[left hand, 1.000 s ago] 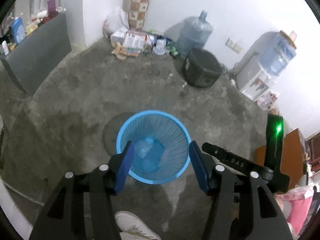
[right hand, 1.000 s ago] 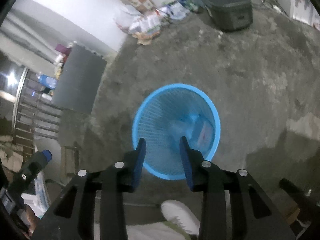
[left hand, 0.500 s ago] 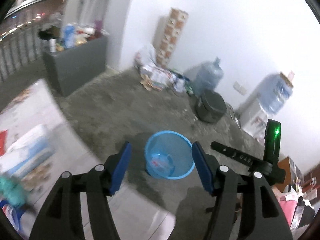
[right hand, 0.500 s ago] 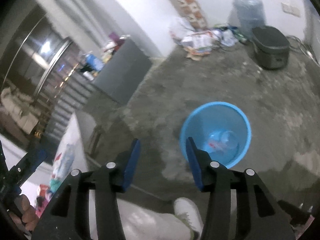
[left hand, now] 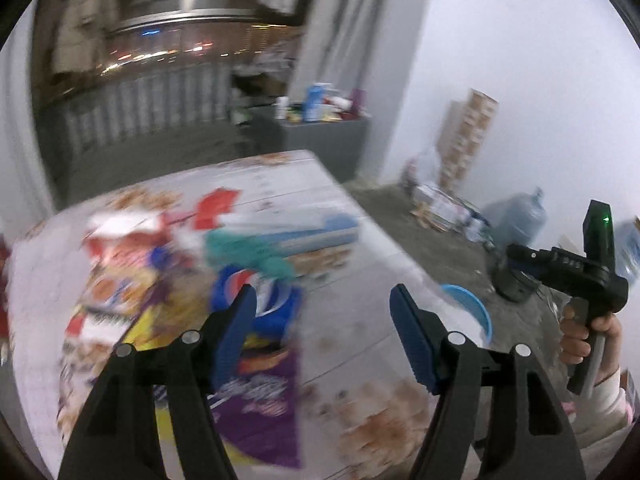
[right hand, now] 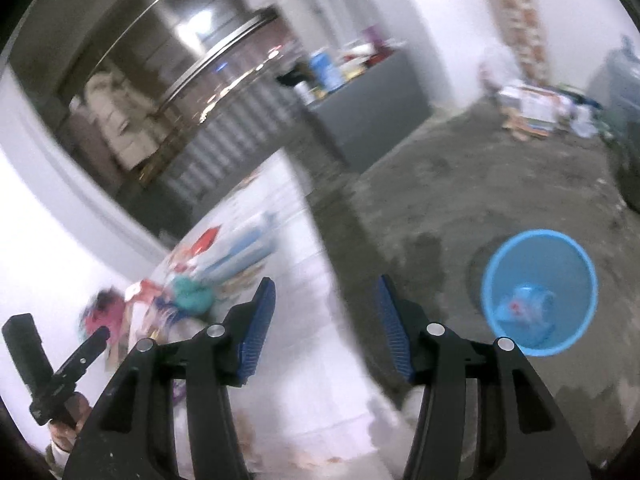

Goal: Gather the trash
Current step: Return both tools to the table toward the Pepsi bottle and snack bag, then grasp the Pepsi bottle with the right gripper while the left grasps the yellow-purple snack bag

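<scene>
**Both tongs swing from bin to table**

Since the earlier frames both tongs have left the blue bin (right hand: 539, 292) and now face the table (left hand: 360, 264). The left tongs (left hand: 322, 332) tilt down over the wrappers (left hand: 256, 396), jaws apart after widening, nothing between them. The right tongs (right hand: 324, 328) hang over the table edge, jaws also widened and empty. The bin stands upright on the floor with 2 or so items inside. Blur smears the wrappers; their long axes cannot be told.

Grey cabinet (right hand: 372, 120), water jug (left hand: 516, 220), patterned box stack (left hand: 466, 140) against white wall.
</scene>
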